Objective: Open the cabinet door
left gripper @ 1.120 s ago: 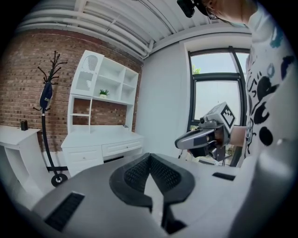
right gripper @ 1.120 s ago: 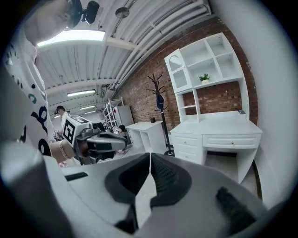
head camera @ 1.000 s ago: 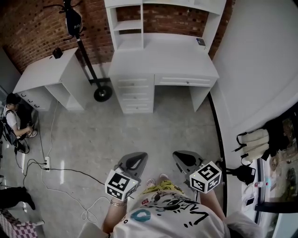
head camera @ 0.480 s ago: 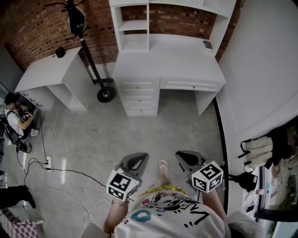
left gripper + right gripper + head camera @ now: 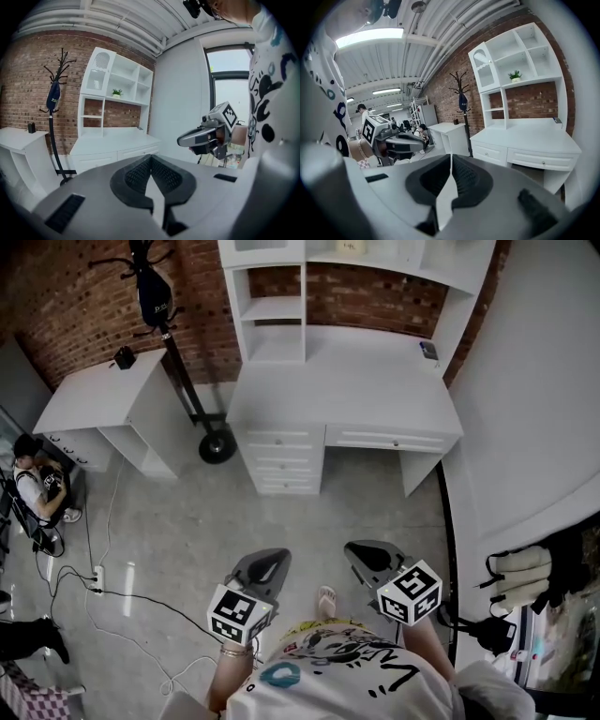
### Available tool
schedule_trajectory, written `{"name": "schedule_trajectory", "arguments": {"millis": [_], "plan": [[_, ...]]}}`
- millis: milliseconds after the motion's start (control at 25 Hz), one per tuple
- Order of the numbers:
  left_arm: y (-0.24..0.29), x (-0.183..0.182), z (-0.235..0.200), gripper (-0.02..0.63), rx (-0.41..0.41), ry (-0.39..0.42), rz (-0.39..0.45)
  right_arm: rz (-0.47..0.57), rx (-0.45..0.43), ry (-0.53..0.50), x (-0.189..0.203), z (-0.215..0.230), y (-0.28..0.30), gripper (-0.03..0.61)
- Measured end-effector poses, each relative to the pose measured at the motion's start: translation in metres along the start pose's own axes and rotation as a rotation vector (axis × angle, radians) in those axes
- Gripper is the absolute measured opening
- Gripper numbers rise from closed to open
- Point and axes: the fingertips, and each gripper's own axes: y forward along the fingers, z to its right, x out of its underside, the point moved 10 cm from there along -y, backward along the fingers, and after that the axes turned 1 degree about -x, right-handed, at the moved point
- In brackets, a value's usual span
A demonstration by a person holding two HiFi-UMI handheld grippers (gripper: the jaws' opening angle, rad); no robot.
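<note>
The white desk [image 5: 347, 390] with a shelf hutch stands ahead against the brick wall. The hutch's cabinet door, with an arched glass pane, sits at the top left [image 5: 96, 70] [image 5: 483, 65]. It is closed and only its bottom edge shows in the head view. My left gripper [image 5: 270, 563] [image 5: 151, 158] and right gripper [image 5: 364, 554] [image 5: 451, 157] are held side by side low over the floor, well short of the desk. Both are shut with nothing between the jaws.
A coat stand [image 5: 155, 296] with a dark bag rises left of the desk, beside a small white side table [image 5: 103, 399]. Drawers [image 5: 286, 460] fill the desk's left half. Cables [image 5: 103, 587] trail on the floor; a person [image 5: 37, 486] sits far left. A white wall [image 5: 534, 409] runs along the right.
The desk and hutch have slid down the head view and more of the upper shelves shows. Both grippers travel forward toward the desk, still shut and side by side.
</note>
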Motion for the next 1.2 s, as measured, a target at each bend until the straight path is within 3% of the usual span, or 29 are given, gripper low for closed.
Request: {"name": "schedule_trajectory", "arguments": {"millis": [640, 880, 1200], "plan": [[0.104, -0.049, -0.042, 0.014, -0.104, 0.003, 0.041, 0.011, -0.025, 0.019, -0.024, 0.126, 0.019, 0.028], [0.115, -0.047, -0.053, 0.014, -0.137, -0.014, 0.014, 0.021, -0.062, 0.007, -0.035, 0.143, 0.039, 0.029], [0.131, -0.055, -0.078, 0.015, -0.145, -0.032, -0.001, 0.016, -0.09, 0.062, -0.044, 0.164, 0.062, 0.029]]}}
